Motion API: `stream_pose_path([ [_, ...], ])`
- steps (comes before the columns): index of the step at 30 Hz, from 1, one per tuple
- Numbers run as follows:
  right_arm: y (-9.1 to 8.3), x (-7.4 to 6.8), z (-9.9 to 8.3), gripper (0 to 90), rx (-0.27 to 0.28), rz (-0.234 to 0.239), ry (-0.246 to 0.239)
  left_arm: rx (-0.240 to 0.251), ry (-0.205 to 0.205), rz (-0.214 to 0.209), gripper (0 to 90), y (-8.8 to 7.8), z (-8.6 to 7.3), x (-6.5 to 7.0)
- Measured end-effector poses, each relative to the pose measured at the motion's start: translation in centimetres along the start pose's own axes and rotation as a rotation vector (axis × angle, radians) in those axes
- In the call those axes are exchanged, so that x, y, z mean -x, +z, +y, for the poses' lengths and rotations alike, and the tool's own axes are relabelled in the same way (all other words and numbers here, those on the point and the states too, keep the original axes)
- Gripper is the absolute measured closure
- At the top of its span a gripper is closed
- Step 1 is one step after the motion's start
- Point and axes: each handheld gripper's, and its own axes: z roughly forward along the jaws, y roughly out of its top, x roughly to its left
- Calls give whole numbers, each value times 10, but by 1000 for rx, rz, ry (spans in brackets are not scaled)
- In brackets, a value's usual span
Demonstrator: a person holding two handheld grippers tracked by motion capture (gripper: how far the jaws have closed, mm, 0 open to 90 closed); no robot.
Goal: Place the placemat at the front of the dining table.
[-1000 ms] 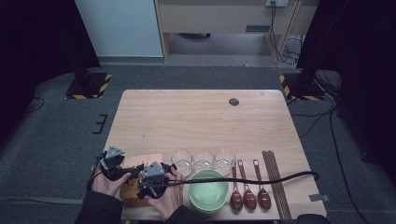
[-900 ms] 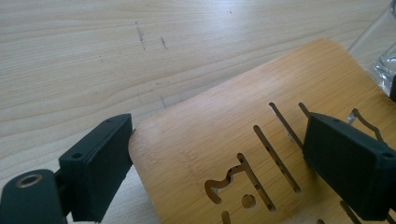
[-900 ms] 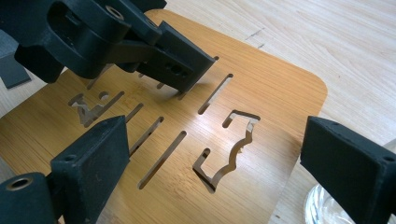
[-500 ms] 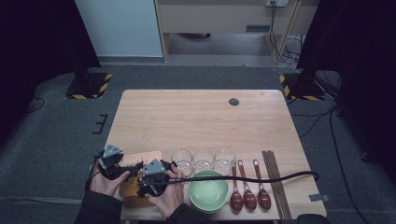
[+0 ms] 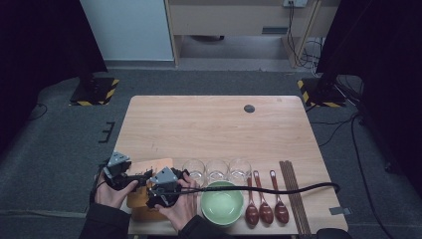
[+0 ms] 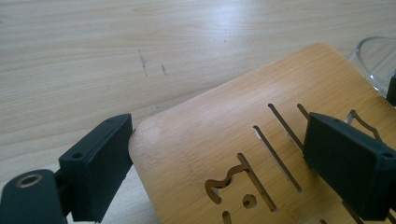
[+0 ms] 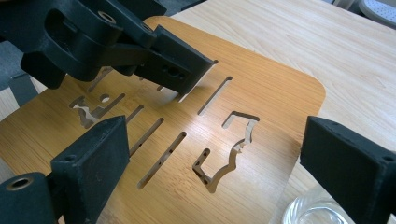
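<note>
A slotted bamboo board (image 5: pixel 155 164) with cut-out shapes lies at the table's near left corner. My left gripper (image 5: pixel 142 177) hovers low over the board's rounded corner (image 6: pixel 196 140), held in the person's left hand. Its jaws stand wide apart in the left gripper view (image 6: pixel 219 135), one beside the board's edge and one over the slots, with no grip. Just to its right, my right gripper (image 5: pixel 152 185) hangs over the board (image 7: pixel 261 93) too. Its jaws (image 7: pixel 217 140) are open with nothing between them, facing the left gripper (image 7: pixel 140 51).
Three clear glasses (image 5: pixel 217 169) stand in a row right of the board, the nearest glass rim (image 7: pixel 313 212) close to my right jaw. A green bowl (image 5: pixel 222 203), three dark spoons (image 5: pixel 265 209) and chopsticks (image 5: pixel 292 194) lie along the near edge. The wooden table (image 5: pixel 214 129) stretches beyond.
</note>
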Motion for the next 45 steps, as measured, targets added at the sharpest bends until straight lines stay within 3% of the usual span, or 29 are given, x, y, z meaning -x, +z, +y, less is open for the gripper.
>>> stream_pose_path([
  [13,-10,12,16,88,16,-7,3,48,4,-3,90,-5,17,4],
  [25,-16,18,24,89,32,-32,-9,61,24,-4,90,-7,32,10],
  [45,-39,41,46,89,53,-105,-24,104,96,-12,90,-10,75,30],
])
